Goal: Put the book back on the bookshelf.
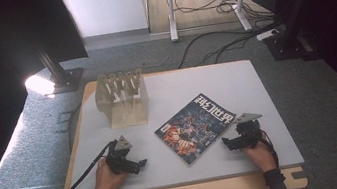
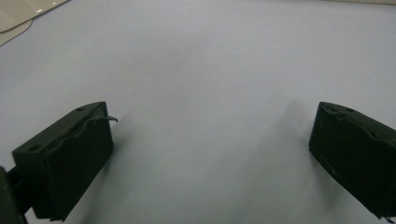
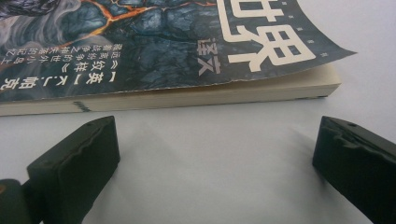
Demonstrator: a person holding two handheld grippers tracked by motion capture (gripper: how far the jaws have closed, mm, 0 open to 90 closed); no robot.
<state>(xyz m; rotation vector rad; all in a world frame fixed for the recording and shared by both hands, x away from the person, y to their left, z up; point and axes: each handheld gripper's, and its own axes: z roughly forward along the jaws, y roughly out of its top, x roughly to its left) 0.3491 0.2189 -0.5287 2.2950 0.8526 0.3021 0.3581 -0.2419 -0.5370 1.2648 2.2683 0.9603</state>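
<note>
Two tools resting wide apart on a grey table, a magazine between them.

The left tool point(image 1: 139, 164) gapes wide over bare table point(image 2: 210, 70), holding nothing; up and behind it stands a pale slotted rack point(image 1: 122, 99), possibly wooden. The magazine point(image 1: 195, 127) lies flat just ahead of the right tool point(image 3: 217, 154), whose jaws are also wide and empty, its page edge facing them.
</note>
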